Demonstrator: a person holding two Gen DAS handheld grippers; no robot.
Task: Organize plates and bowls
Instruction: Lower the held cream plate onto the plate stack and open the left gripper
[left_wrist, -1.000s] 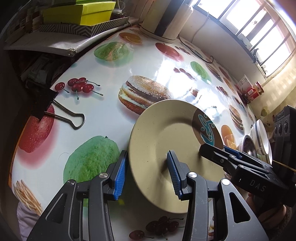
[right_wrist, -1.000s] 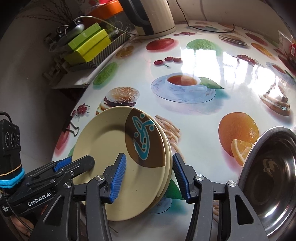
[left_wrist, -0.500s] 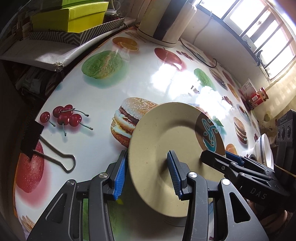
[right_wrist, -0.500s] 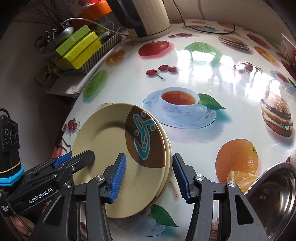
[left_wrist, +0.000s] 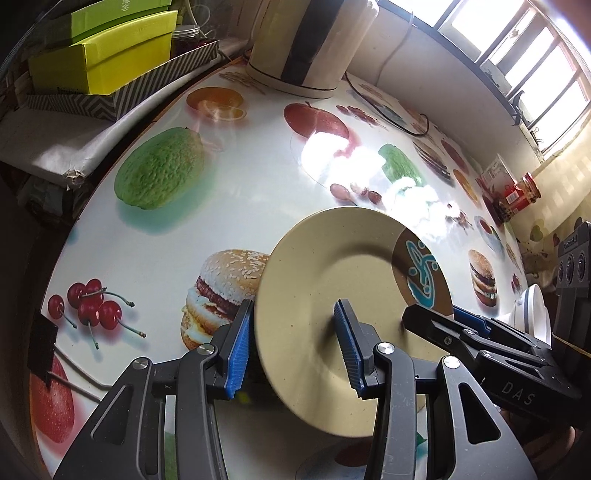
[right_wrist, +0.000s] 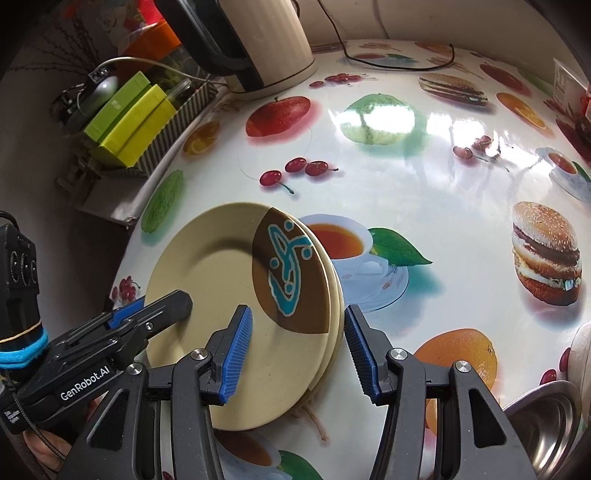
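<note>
Glossy fruit-and-burger print table (left_wrist: 240, 184) right under everything. The plates (left_wrist: 332, 295), a short stack of tan ones with a brown-and-teal patch on top, are up off it and tilted, caught between both tools. The left tool (left_wrist: 293, 347) pinches the stack's left rim, one blue pad at the edge and one on the top face. The right tool (right_wrist: 297, 350) does the same on the opposite rim, with one pad on top and one round the outer edge. So neither tool is spread free or fully closed — each is clamped on the plates.

The key relation, I'd say: the stack sits dead centre between the two hands, so wherever it goes, both have to travel together or it twists out.

A steel bowl (right_wrist: 546, 424) is close by on the right, and white bowls (left_wrist: 532, 314) sit at that same side — that's the right hand's territory. A binder clip (left_wrist: 44, 347) lies off to the left.

Further back: kettle (left_wrist: 306, 44), yellow-green boxes (left_wrist: 103, 62), then a bright window (left_wrist: 517, 55).
</note>
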